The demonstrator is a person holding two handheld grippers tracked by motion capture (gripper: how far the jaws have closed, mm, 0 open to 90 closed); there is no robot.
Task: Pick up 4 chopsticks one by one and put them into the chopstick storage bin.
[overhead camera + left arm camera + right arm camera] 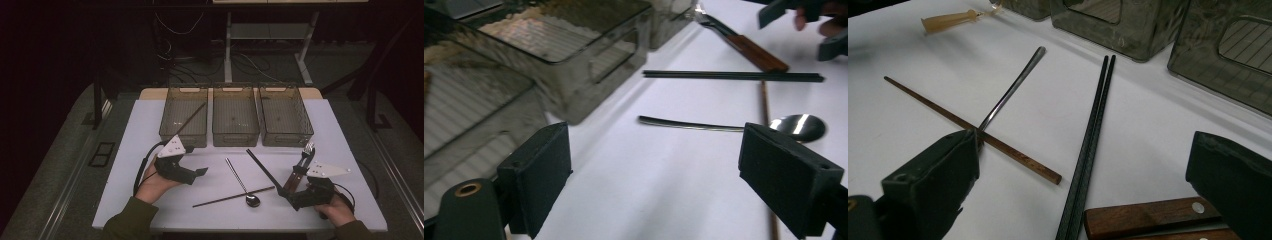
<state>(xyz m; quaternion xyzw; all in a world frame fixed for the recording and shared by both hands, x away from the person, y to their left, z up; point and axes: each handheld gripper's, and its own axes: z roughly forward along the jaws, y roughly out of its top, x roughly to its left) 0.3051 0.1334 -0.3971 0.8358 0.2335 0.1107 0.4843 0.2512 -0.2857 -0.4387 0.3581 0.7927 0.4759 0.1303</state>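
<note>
A: Your left tongs (202,171) stand apart and empty, facing the spoon (729,126) flat on the tabletop (150,125).

B: And the risk?

A: The brown chopstick (233,196) crosses it; a low grab could pinch both. Your right tongs (1083,200) gape over the wooden handles (1153,215), gripping nothing.

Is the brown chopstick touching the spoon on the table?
Touching. The right gripper view shows the brown chopstick lying across the spoon handle; the high view shows the same crossing.

The right claw (1083,200) hides the spoon (1013,90) bowl.
</note>
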